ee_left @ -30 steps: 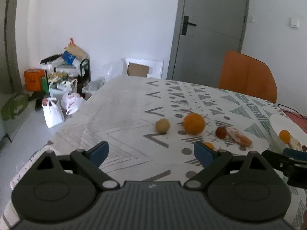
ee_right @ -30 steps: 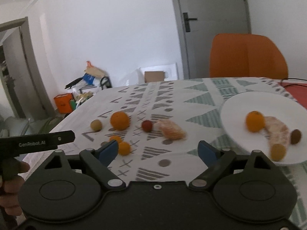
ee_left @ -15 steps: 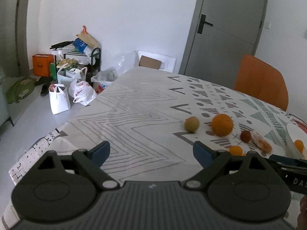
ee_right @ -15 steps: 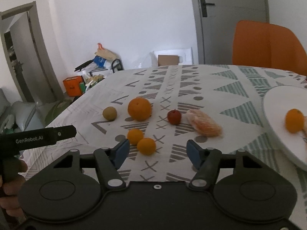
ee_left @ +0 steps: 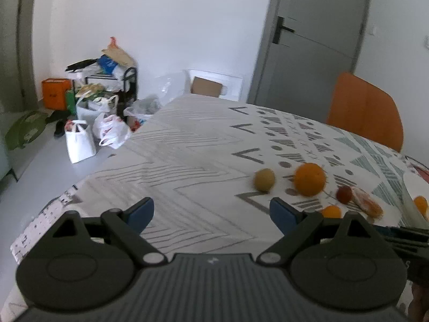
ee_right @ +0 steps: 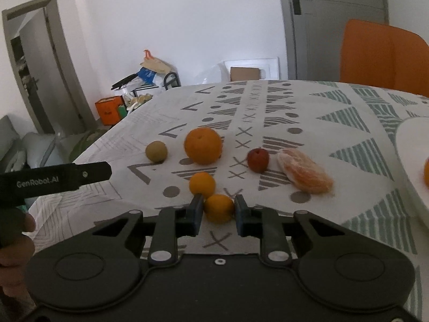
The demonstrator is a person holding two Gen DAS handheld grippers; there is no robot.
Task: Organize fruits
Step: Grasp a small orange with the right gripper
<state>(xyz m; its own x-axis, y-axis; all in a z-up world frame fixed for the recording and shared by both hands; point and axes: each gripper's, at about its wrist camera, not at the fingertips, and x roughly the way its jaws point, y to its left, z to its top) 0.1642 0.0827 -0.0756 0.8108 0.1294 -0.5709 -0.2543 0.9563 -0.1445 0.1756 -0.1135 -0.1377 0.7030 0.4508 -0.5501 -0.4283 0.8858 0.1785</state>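
My right gripper (ee_right: 217,210) is shut on a small orange fruit (ee_right: 218,206) on the patterned tablecloth, with a blue pad pressing each side. A second small orange (ee_right: 202,184) sits just behind it. Beyond lie a large orange (ee_right: 203,145), a yellow-green round fruit (ee_right: 156,151), a small red fruit (ee_right: 258,160) and a peeled mandarin (ee_right: 304,174). The white plate (ee_right: 410,145) at the right edge holds another orange (ee_right: 426,173). My left gripper (ee_left: 211,212) hangs open over bare cloth, left of the fruits, with nothing between its fingers.
An orange chair (ee_right: 383,53) stands behind the table and a grey door (ee_right: 335,24) beyond it. Bags and boxes (ee_left: 93,107) clutter the floor past the table's left edge (ee_left: 80,185). A hand holds the left gripper's handle (ee_right: 13,230).
The right jaws went from wide open to shut on the small orange, as the gripper came closer to the fruits and to the left. The left gripper stayed open and drifted slightly.
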